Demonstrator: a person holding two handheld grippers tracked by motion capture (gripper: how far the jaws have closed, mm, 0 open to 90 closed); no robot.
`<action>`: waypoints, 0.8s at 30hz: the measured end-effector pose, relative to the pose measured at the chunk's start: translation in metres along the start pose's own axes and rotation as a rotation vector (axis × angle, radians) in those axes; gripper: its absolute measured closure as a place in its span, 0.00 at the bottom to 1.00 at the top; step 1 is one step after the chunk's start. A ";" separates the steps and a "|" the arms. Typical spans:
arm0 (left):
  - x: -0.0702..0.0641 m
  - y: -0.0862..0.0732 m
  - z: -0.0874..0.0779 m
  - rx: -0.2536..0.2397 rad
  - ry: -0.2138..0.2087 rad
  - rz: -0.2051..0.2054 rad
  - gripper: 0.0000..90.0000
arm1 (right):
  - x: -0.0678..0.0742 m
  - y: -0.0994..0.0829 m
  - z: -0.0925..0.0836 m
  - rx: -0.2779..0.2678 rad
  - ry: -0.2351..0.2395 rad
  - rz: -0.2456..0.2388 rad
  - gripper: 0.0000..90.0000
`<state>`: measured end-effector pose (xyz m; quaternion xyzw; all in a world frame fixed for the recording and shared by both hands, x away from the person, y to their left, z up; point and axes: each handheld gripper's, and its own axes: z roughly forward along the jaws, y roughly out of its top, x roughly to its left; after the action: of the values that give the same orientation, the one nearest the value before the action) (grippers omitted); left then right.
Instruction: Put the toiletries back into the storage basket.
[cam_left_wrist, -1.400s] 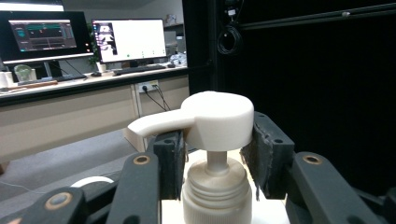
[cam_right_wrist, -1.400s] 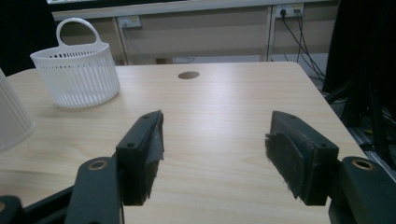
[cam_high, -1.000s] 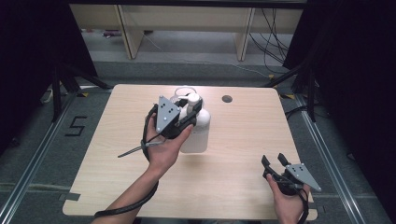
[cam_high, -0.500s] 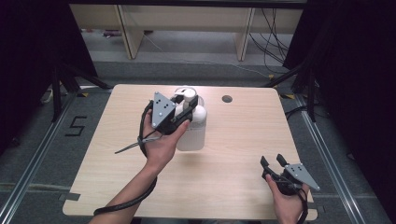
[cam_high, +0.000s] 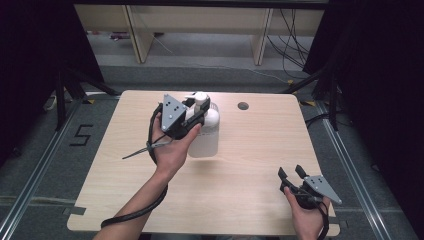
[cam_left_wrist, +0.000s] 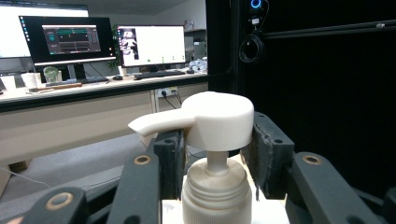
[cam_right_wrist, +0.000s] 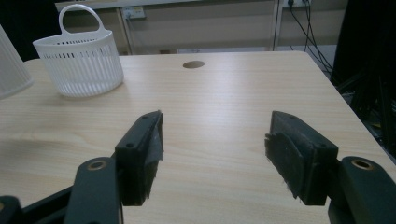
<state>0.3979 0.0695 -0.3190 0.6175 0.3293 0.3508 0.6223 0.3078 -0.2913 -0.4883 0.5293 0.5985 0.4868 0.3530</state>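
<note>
A: Largest item?
B: Wooden counter (cam_high: 240, 170), pale, with a round cable hole (cam_high: 243, 106) near the far edge.

A: Next in size?
B: White pump bottle (cam_high: 206, 135), upright on the counter, left of centre toward the far side. White slotted basket (cam_right_wrist: 79, 58) with a loop handle, standing on the counter near its far edge, seen in the right gripper view.

A: Left hand-held gripper (cam_high: 192, 111)?
B: Level with the bottle's top, gripped in the left hand (cam_high: 172, 150). Closed onto the pump head (cam_left_wrist: 215, 120): one black jaw on each side of the cap, pads pressed against it. Nozzle pointing to the left in the left gripper view; threaded collar (cam_left_wrist: 215, 184) just below, between the jaws.

A: Right hand-held gripper (cam_high: 291, 174)?
B: Near the right front corner of the counter, well apart from the bottle. Jaws wide open, nothing between them, bare wood beyond.
</note>
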 end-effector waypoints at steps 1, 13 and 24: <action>0.001 0.001 0.001 0.000 0.007 -0.003 0.66 | 0.000 0.001 0.000 0.006 -0.004 0.001 0.41; 0.005 0.005 0.004 -0.006 0.015 -0.002 0.66 | -0.001 -0.001 0.000 0.000 0.000 0.007 0.41; 0.009 0.009 0.009 0.000 0.020 -0.002 0.66 | 0.003 -0.001 0.001 -0.005 -0.002 0.021 0.40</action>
<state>0.4101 0.0724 -0.3098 0.6134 0.3362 0.3565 0.6194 0.3081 -0.2884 -0.4893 0.5354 0.5911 0.4915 0.3499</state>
